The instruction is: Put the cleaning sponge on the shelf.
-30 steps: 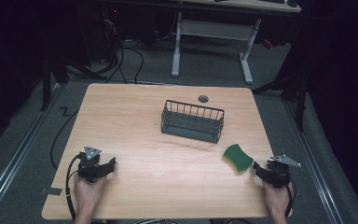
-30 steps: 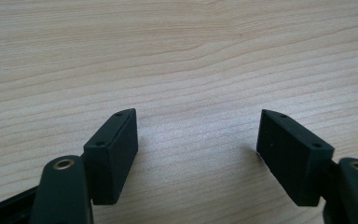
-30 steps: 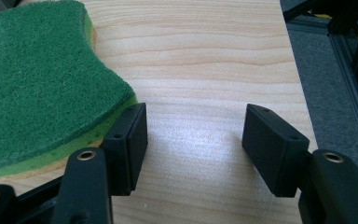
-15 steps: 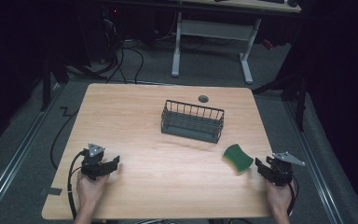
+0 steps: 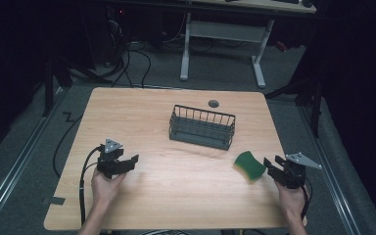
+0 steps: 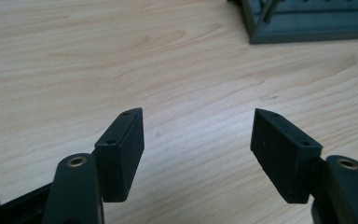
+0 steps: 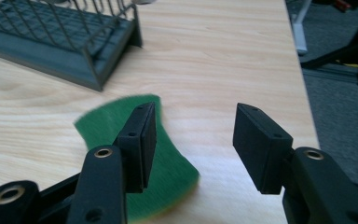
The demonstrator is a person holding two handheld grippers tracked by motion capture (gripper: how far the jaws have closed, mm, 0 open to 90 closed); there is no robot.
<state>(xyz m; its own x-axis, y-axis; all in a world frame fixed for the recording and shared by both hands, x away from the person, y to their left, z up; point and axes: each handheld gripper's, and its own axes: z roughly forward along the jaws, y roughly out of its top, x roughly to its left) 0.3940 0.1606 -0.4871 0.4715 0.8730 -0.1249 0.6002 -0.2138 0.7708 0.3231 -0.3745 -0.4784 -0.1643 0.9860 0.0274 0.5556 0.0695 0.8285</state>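
Right now your right gripper [image 7: 193, 140] hovers just beside green sponge [image 7: 168, 154], jaws apart, nothing between; sponge flat on table [image 5: 176, 196], near wire basket [image 5: 202, 127]. Your left gripper [image 6: 198, 140] jaws apart, just been closing, empty.

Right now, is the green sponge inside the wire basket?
No, the green sponge lies flat on the wooden table, outside the wire basket and close to the right gripper.

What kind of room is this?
Probably a workshop or lab, not a kitchen: a bare wooden table stands on grey carpet, cables trail across the floor, and another desk stands behind.
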